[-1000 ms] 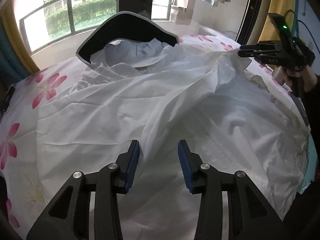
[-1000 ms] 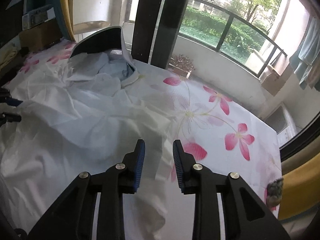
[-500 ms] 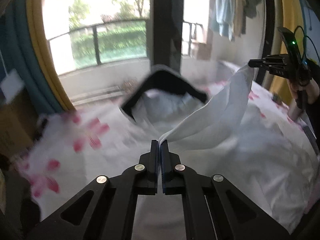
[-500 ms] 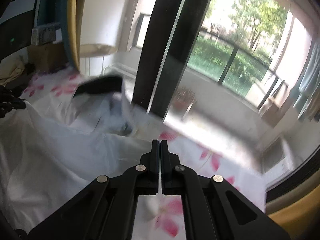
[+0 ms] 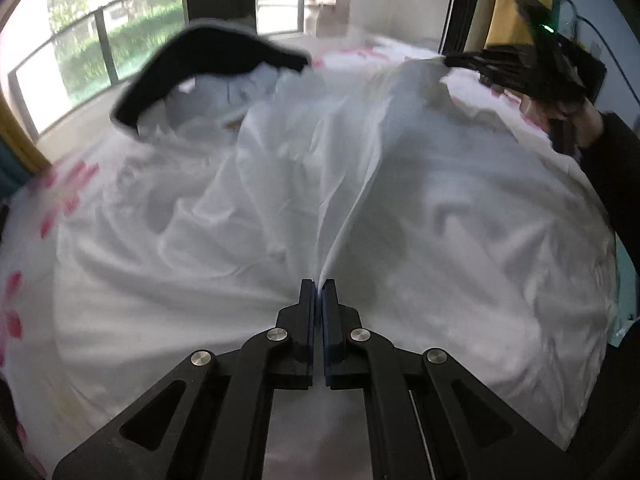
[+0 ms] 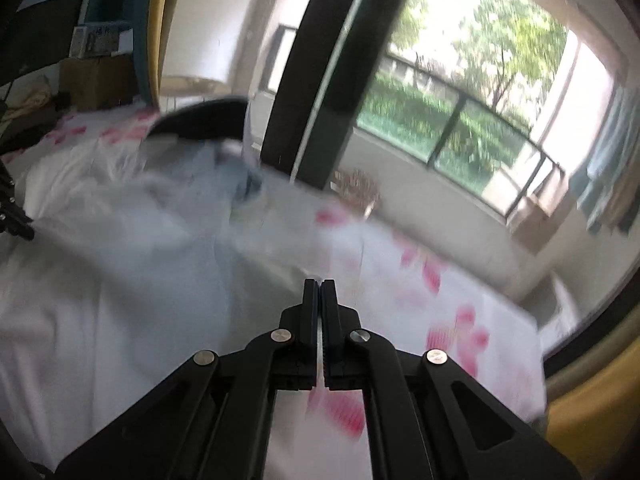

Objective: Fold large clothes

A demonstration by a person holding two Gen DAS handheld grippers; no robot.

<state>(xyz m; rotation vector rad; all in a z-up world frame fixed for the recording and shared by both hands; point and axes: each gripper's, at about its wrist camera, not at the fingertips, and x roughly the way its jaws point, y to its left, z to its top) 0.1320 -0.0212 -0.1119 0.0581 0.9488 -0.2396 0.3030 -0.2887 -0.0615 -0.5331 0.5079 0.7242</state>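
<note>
A large white garment [image 5: 240, 200] with a black-lined collar piece [image 5: 208, 56] lies rumpled over a bed. My left gripper [image 5: 319, 281] is shut on a raised fold of it near the front. A ridge of cloth runs from there up to my right gripper [image 5: 447, 60], which pinches a far corner at the upper right. In the right wrist view the right gripper [image 6: 319, 281] is shut, a thin white edge showing between its pads. The garment [image 6: 100, 280] spreads to its left, where the left gripper [image 6: 22, 230] shows at the frame's edge.
The bed sheet [image 6: 440, 320] is white with pink flowers. Behind the bed are a dark window post [image 6: 316, 80], a balcony railing [image 5: 100, 40] and yellow curtains [image 5: 516, 4]. A cardboard box [image 6: 96, 80] stands at the far left. A person's hand [image 5: 580, 120] holds the right gripper.
Both grippers went from open over the garment to shut on its cloth. They lifted it half a second ago and have since come back down toward the bed.
</note>
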